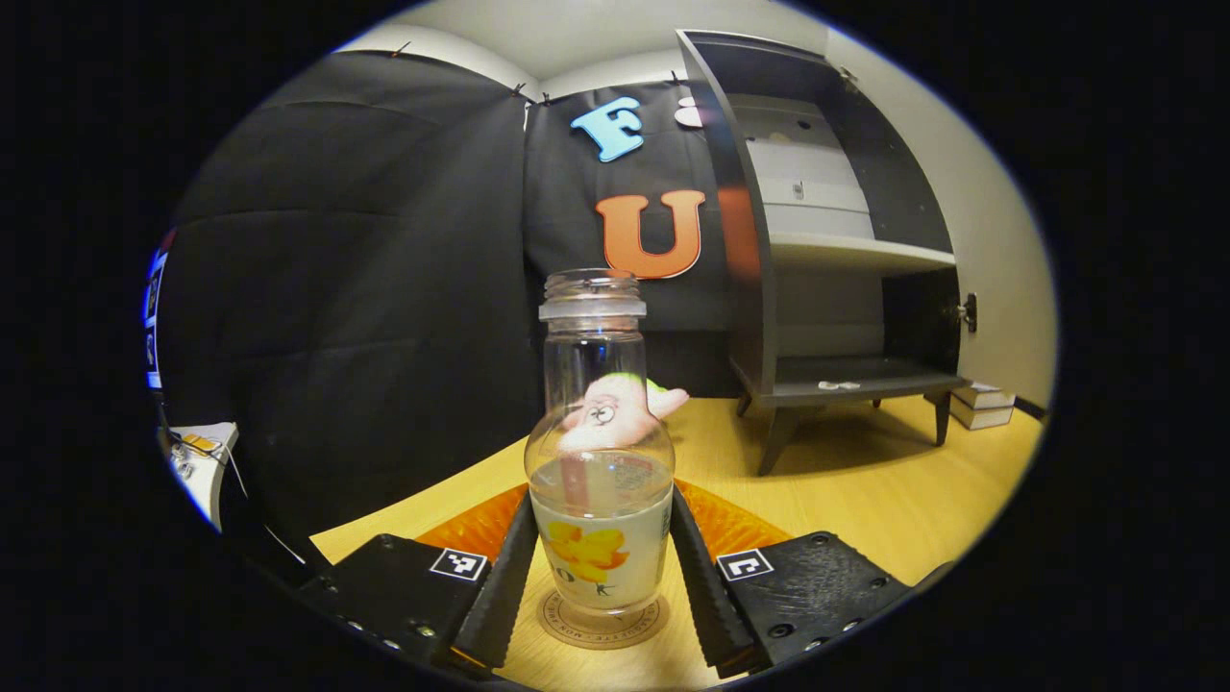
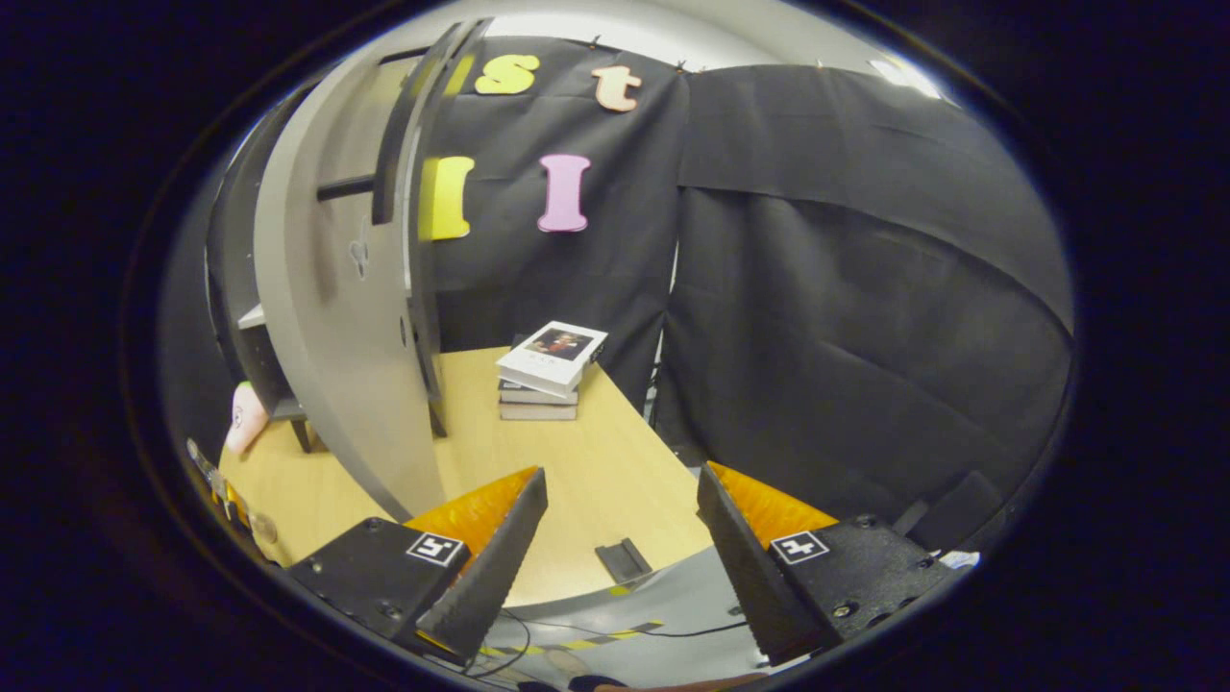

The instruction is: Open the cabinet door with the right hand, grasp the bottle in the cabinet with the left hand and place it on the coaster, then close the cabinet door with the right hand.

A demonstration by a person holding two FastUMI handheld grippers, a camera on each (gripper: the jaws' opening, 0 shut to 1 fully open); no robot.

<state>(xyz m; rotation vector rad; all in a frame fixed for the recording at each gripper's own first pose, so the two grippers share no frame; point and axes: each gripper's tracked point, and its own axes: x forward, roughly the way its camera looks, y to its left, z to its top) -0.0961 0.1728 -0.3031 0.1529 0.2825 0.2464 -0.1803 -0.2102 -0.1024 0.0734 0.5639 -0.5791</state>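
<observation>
The bottle (image 1: 601, 481) stood upright on the coaster (image 1: 602, 622), left claw (image 1: 601, 567) grasping it; right claw (image 2: 623, 548) released beside the open cabinet door (image 2: 336, 317).

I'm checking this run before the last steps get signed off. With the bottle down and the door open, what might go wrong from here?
1. The left gripper flanks the bottle standing on the coaster; a skewed withdrawal might tip the tall, narrow bottle.
2. The cabinet door stands wide open and the right gripper is open, off it; a hurried swing could jolt the cabinet.
3. The pink toy lies just behind the bottle and may get knocked.
</observation>
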